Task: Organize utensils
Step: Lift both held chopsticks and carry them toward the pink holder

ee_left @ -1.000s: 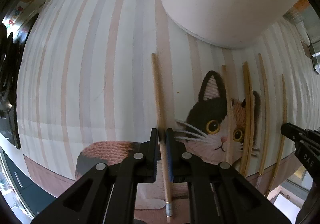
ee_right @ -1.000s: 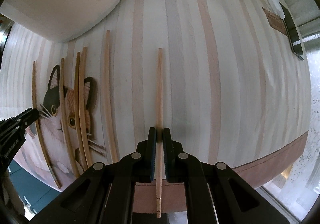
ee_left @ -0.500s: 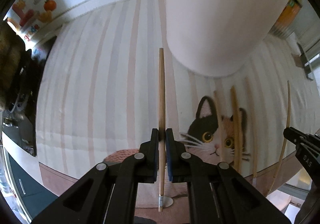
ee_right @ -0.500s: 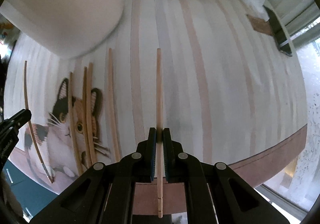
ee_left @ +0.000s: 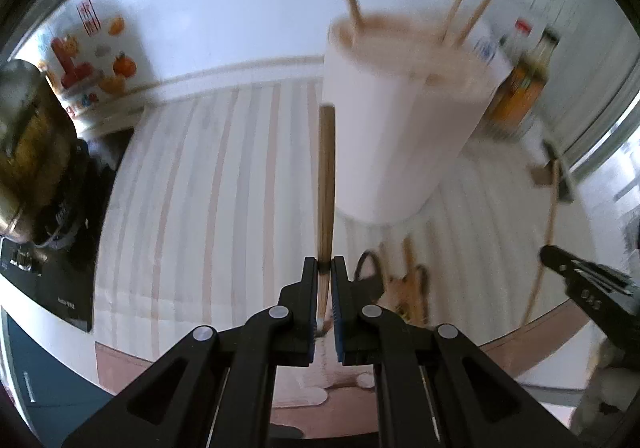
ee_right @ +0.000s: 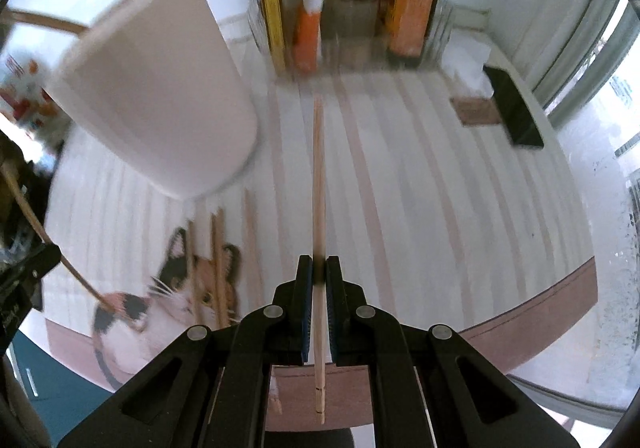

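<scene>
Left wrist view shows my left gripper (ee_left: 325, 280) clamped on a wooden chopstick (ee_left: 326, 184) that points ahead toward the white utensil holder (ee_left: 400, 120). That holder stands upright on the striped cat mat (ee_left: 192, 208), just ahead and to the right of the stick's tip, with several chopsticks already leaning in it (ee_left: 468, 8). My right gripper (ee_right: 316, 280) likewise pinches a lighter chopstick (ee_right: 319, 184), and from its camera the holder (ee_right: 160, 96) sits ahead to the left. More chopsticks (ee_right: 218, 268) lie loose on the mat over the cat's face.

To do this well, I judge each stick's tip should clear the holder's rim before I tip it down, one hand at a time so the two sticks do not cross. I should let go only once the tip is well inside.
</scene>
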### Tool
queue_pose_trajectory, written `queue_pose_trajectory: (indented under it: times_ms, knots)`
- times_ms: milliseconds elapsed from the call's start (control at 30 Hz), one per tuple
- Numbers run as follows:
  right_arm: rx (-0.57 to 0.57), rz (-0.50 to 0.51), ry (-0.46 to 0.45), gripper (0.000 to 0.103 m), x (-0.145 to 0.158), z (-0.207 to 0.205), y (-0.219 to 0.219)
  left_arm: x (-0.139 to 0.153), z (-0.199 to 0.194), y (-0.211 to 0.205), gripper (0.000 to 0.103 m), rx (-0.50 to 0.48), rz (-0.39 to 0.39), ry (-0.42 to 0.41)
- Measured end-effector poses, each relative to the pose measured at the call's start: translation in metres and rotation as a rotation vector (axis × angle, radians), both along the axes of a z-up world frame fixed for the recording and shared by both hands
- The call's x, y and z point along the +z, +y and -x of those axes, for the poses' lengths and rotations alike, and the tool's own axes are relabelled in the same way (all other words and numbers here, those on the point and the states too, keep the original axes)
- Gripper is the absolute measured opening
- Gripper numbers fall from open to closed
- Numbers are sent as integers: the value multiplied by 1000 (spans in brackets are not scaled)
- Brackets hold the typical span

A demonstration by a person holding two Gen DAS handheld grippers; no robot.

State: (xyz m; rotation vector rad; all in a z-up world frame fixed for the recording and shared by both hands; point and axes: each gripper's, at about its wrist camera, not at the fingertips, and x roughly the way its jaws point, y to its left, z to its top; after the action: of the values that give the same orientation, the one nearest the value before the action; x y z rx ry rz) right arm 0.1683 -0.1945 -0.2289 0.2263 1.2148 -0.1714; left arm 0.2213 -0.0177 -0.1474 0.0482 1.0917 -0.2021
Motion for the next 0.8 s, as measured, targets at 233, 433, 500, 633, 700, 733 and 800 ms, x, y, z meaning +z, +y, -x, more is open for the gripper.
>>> queue_pose_trajectory:
  times_ms: [233, 433, 500, 633, 700, 733, 800]
  knots:
    - [-9, -81, -167, 6, 65, -9, 1, 89, -2, 4, 4, -10, 149, -148]
    - [-15, -161, -352, 6, 144, -36, -3, 159, -24, -2, 4, -33, 270, -255]
    - [-17, -168, -408, 6, 167, -47, -4, 175, -39, -4, 4, -31, 289, -284]
    - [-34, -178, -509, 6, 205, -80, -4, 191, -73, -10, 4, -5, 288, -323]
    - [-44, -186, -540, 6, 214, -100, -6, 191, -94, -14, 4, 8, 271, -329]
    - [-51, -187, -557, 6, 217, -111, -7, 188, -105, -16, 4, 17, 254, -325]
    - [-62, -194, -573, 6, 218, -134, -8, 181, -122, -19, 4, 28, 231, -311]
